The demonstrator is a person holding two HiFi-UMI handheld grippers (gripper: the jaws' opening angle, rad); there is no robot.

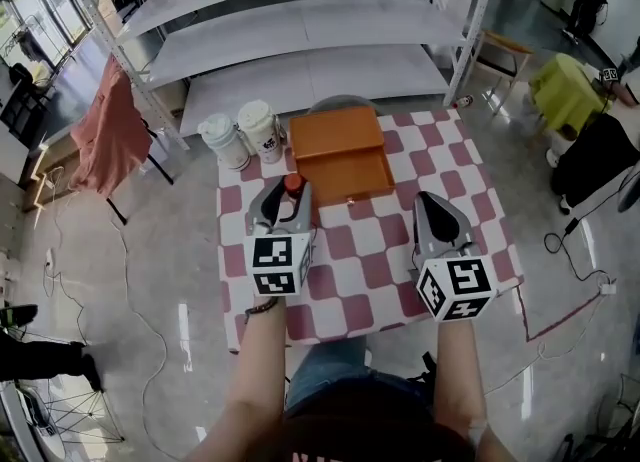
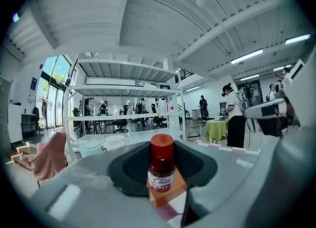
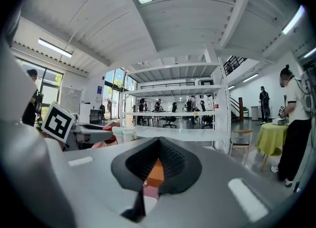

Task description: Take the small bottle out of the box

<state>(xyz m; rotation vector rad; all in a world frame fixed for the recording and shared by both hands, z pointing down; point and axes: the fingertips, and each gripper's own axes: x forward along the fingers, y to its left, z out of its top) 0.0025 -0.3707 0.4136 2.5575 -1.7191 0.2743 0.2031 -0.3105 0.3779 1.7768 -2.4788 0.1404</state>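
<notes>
Small red-capped glass bottle (image 2: 162, 168) is gripped upright between the pads of the left tool (image 1: 289, 196), just beside the left edge of the flat orange box (image 1: 340, 140), which lies at 1 o'clock from that tool on the red-and-white checked tabletop (image 1: 370, 250). The right tool (image 1: 430, 204) is held closed and empty at 3 o'clock. Two white lidded cups (image 1: 225, 140) are seen at 11 o'clock.

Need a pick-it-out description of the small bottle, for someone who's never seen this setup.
Find the red-and-white checkered table. Just in front of the open orange box, near its left corner, the left tongs grip the small bottle. It is the only thing with a red cap and a white label, and it is much smaller than the two white lidded cups beside the box.
</notes>
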